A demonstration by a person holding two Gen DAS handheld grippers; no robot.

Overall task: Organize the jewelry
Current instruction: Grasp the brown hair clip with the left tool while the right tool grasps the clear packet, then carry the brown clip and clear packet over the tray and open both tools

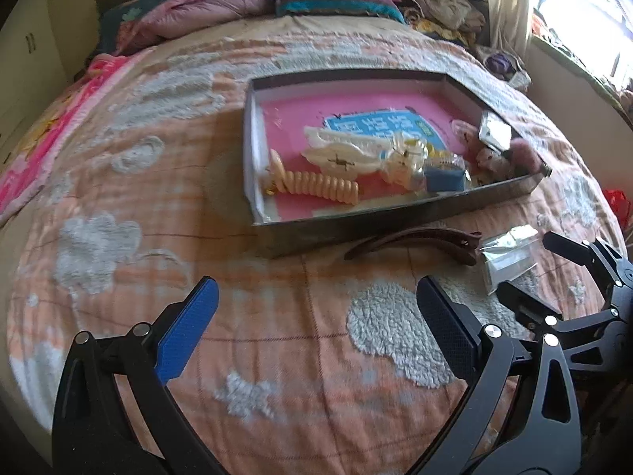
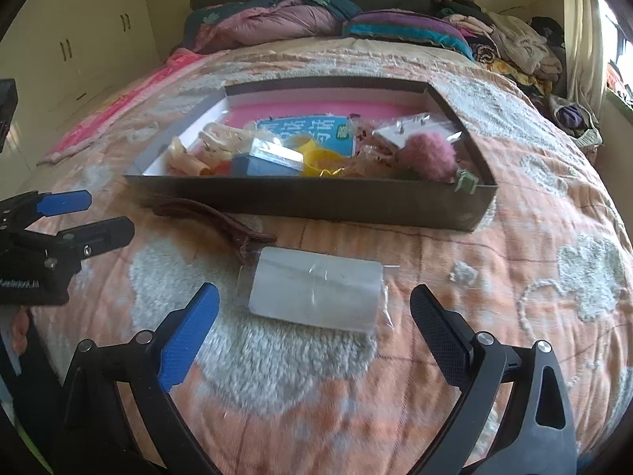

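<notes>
Bed w/ 1 box (image 2: 316, 202), 1 hair clip (image 2: 209, 217), 1 clear packet (image 2: 316, 289).

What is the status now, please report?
Left gripper open, empty. Right gripper open, just short of clear packet. Packet and brown hair clip lie on bedspread, outside box. Nothing in the way.

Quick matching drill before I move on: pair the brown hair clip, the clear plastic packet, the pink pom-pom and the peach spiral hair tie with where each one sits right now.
Things:
1. brown hair clip
2. clear plastic packet
3. pink pom-pom
4. peach spiral hair tie

Places:
A. in the box's left end
B. on the blanket, right ahead of the right gripper
C. in the box's right end
D. on the blanket, against the box's front wall

Pairs: 1-D, 2-B, 3-C, 4-A
</notes>
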